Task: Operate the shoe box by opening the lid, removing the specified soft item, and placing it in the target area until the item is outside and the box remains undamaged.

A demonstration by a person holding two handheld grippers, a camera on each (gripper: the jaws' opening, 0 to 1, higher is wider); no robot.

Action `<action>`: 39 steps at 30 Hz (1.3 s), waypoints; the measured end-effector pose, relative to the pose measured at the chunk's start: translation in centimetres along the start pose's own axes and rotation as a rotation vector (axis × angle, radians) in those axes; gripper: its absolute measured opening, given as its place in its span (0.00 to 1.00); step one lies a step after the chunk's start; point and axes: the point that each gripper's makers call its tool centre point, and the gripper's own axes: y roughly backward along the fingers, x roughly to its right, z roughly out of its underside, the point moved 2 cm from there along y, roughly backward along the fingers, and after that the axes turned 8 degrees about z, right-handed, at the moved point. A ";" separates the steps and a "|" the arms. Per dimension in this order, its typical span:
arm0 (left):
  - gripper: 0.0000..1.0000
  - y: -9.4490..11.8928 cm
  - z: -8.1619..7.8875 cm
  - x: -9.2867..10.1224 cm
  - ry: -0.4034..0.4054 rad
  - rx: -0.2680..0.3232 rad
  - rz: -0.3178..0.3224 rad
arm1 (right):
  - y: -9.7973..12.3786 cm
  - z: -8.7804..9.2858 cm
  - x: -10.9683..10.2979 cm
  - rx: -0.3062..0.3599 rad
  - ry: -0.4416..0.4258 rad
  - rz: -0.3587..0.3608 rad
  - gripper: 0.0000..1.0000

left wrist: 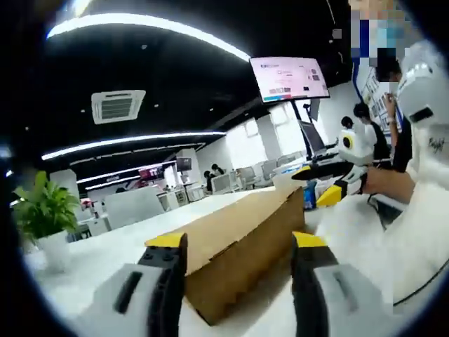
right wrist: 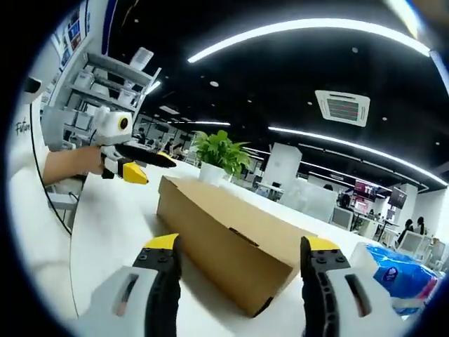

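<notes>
- The closed cardboard shoe box (left wrist: 238, 246) is lying on the white table (left wrist: 105, 256), lid down.
- The left gripper (left wrist: 238, 242) is gaping around one box end.
- The right gripper (right wrist: 238, 246) is spreading wide before the opposite corner, not touching it.

One shoe box (right wrist: 224, 246), one potted plant (right wrist: 219, 158), two tongs (left wrist: 238, 270).

opposite low views, both close on shoe box (left wrist: 242, 246)
</notes>
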 end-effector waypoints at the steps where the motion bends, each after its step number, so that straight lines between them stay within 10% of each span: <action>1: 0.85 0.0 -0.4 0.2 0.019 0.015 0.015 | 0.0 0.0 0.1 -0.003 -0.009 0.010 0.71; 8: 0.94 1.9 -4.0 -1.6 0.047 0.144 -0.083 | -0.2 0.1 1.0 -0.012 -0.086 0.068 0.73; 16: 0.99 3.0 0.0 -5.3 0.130 0.057 -0.250 | -0.5 0.9 1.5 -0.042 -0.146 0.104 0.79; 24: 0.99 3.3 0.6 -6.0 0.176 0.076 -0.264 | -0.5 0.8 1.9 -0.045 -0.191 0.111 0.78; 32: 0.90 3.7 -2.2 -4.9 0.330 0.251 -0.144 | -0.6 -0.2 1.9 -0.025 -0.233 0.073 0.76; 36: 0.75 3.5 -0.3 -5.2 0.241 0.128 -0.202 | -0.5 0.7 2.8 -0.057 -0.229 0.099 0.67; 39: 0.82 3.1 2.7 -6.0 0.185 -0.043 -0.290 | -0.7 1.5 2.9 -0.075 -0.221 0.099 0.67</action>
